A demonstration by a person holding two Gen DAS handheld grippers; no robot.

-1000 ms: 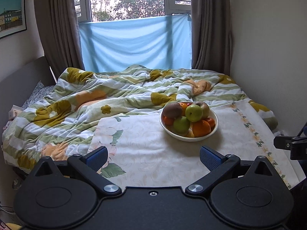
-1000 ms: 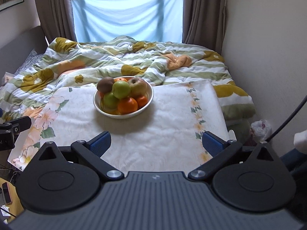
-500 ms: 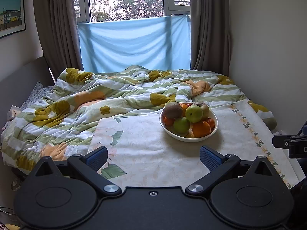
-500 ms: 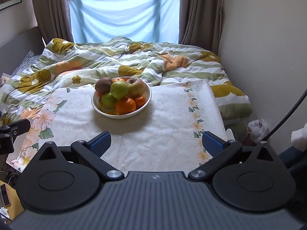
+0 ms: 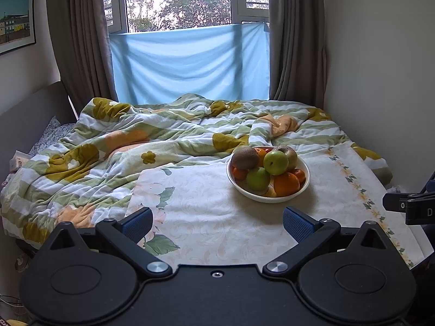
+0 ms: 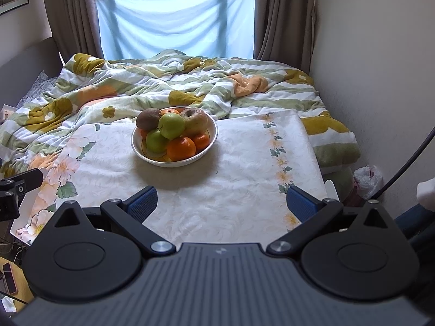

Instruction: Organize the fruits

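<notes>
Left gripper [image 5: 216, 221]: we see its jaws wide apart, holding nothing.
Right gripper [image 6: 221, 201]: likewise spread, empty.
Fruit bowl [image 6: 209, 146]: ahead of both; lower fruits hidden beneath the pile.

Soft daylight from the window [image 5: 187, 0]; sharp centre, fisheye-bent, dark corners.

Ahead of the right gripper [image 6: 221, 199], the white bowl [image 6: 209, 146] hides its lower fruit: a yellow piece [image 6: 165, 159] under the orange [image 6: 181, 148] cannot be identified. At that view's left edge, the left gripper [image 6: 16, 187] is cut off. Right of the left gripper's own view, the framed picture [image 5: 15, 20] is cropped.
</notes>
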